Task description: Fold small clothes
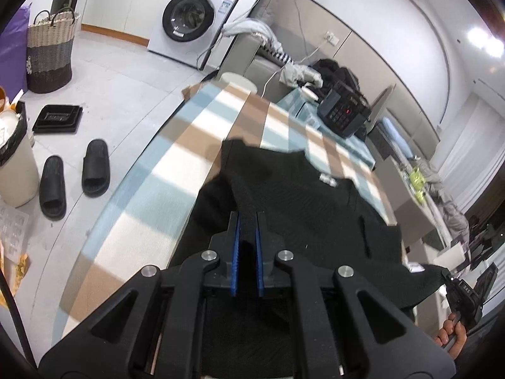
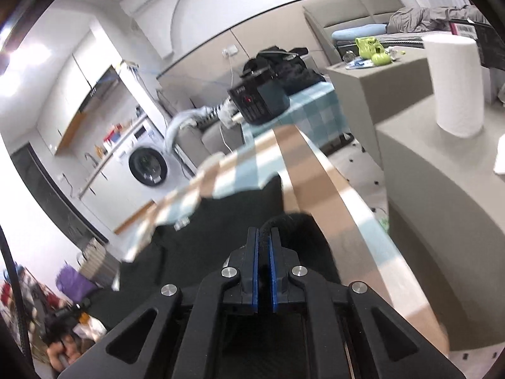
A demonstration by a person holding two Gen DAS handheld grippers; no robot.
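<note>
Black garment, one, pinched by two hand-held grippers: left, right.

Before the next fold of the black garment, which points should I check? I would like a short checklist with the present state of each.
1. Left gripper shut on the black garment: ok, cloth sits between its fingers.
2. Right gripper shut on the garment: ok, a dark fold is pinched.
3. Both held parts are of the same garment: ok.
4. Checked tablecloth beyond the garment free for laying it down: ok.
5. Black device apart from the garment: ok.
6. Garment free of creases: cannot tell, the pictures are blurred.
</note>
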